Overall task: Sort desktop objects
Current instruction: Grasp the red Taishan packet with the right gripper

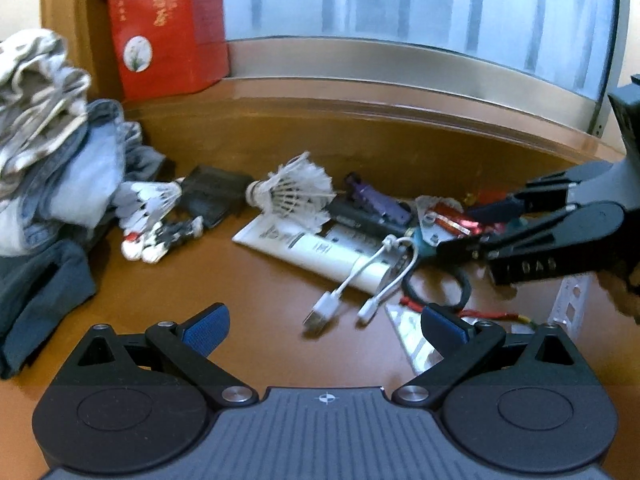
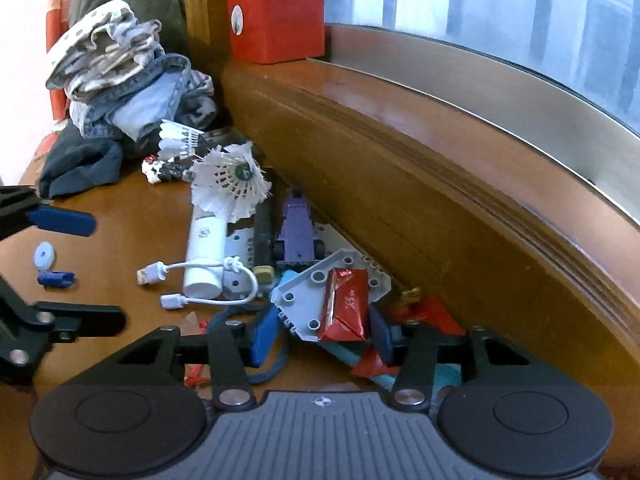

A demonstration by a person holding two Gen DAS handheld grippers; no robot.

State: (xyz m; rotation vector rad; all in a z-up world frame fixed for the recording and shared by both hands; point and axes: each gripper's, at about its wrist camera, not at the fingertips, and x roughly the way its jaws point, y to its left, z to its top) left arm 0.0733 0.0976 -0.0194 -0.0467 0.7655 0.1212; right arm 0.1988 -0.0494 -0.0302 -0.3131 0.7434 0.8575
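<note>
Both grippers tilt downward: left gripper (image 1: 325, 326) fingers apart, right gripper (image 2: 322, 338) fingers bracketing the red packet (image 2: 346, 306).

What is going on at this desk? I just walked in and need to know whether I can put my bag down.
A person is sorting clutter on the wooden desk with two handheld grippers. The right gripper is down in the pile by the window ledge, its fingers either side of a red foil packet lying on a grey studded plate; a firm grip isn't clear. The left gripper hovers open near the white charging cable, holding nothing. Shuttlecocks and a white tube lie unsorted.
</note>
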